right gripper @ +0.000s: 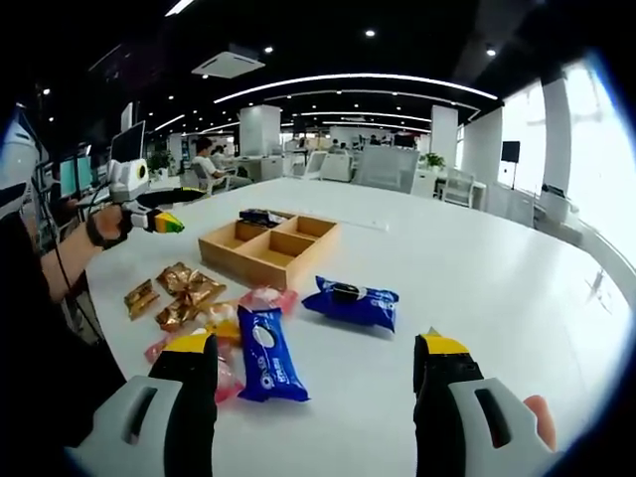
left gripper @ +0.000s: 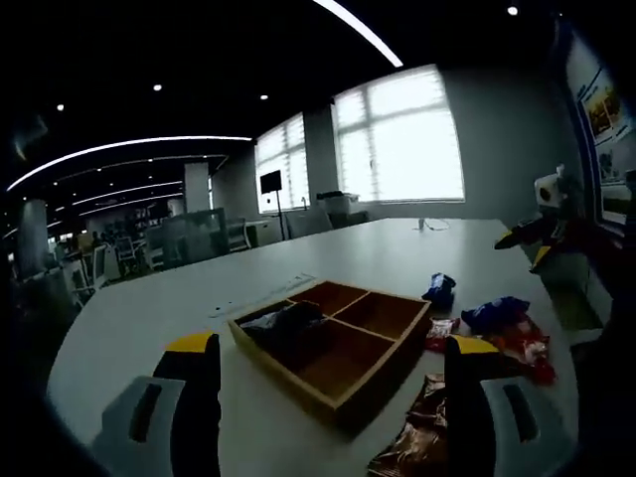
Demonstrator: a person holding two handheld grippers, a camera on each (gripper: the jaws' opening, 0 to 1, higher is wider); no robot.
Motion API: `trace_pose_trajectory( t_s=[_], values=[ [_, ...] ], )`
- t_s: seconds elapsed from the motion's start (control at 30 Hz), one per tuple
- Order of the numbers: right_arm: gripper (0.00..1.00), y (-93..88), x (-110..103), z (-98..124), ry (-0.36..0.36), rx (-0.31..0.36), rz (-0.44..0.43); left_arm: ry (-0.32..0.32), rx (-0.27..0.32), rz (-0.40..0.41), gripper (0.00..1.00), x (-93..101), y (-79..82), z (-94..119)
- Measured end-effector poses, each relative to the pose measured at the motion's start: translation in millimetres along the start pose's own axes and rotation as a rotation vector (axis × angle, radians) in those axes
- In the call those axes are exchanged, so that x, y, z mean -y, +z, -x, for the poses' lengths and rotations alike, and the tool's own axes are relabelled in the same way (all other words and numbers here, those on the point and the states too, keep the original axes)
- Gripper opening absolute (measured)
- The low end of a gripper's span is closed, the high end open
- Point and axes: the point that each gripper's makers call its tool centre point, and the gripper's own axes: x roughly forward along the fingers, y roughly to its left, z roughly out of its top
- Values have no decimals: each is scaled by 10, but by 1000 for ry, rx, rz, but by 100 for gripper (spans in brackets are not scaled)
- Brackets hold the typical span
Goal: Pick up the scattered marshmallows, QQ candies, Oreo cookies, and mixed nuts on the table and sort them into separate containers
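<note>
**Both grippers hovering open over the snack table**

In the right gripper view I am holding the right gripper [right gripper: 318,373] with its jaws spread wide and nothing between them. Just past the left jaw an Oreo pack [right gripper: 264,354] is lying lengthwise on the white table [right gripper: 477,268]. Touching it on the left, pink candy packs [right gripper: 221,333] are sitting in a loose pile, one poking out beyond the Oreo pack. A second blue pack [right gripper: 353,301] is lying flat, just beyond and right of the first. Gold nut packs [right gripper: 179,293] are scattered left of the pile. Farther out the wooden tray [right gripper: 266,244] is standing with four compartments; something dark is lying in its far compartment, too small to tell. At far left I am seeing a hand [right gripper: 109,225] holding the other gripper near the table edge.

In the left gripper view the left gripper [left gripper: 333,397] is also hanging wide open, gripping nothing. A nut pack [left gripper: 415,437] is lying between the jaws near the right one. The tray [left gripper: 338,333] is sitting just beyond, a dark packet [left gripper: 283,325] in its left compartment. Right of it, red and blue packs [left gripper: 502,323] are bunching together; a small blue pack [left gripper: 439,289] is lying behind.
</note>
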Motion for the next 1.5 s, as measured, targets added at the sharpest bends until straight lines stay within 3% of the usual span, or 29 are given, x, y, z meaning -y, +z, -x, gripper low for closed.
trace_pose_trajectory(
  t_s=[0.2, 0.43, 0.67, 1.03, 1.23, 1.5],
  values=[
    [77, 9, -45, -30, 9, -1, 7, -1, 7, 29, 97, 160, 28, 218],
    [77, -29, -75, -64, 16, -9, 11, 47, 5, 12, 97, 228, 16, 503],
    [77, -63, -104, -80, 21, -12, 10, 102, -96, -48, 97, 222, -177, 669],
    [76, -60, -111, -50, 20, -6, 14, 85, -115, -5, 97, 319, -144, 909],
    [77, -98, -73, -74, 20, -13, 4, 63, -99, 20, 97, 395, -62, 960],
    [77, -48, -108, -105, 35, -10, 18, 62, -109, 17, 97, 416, -71, 1012]
  ],
)
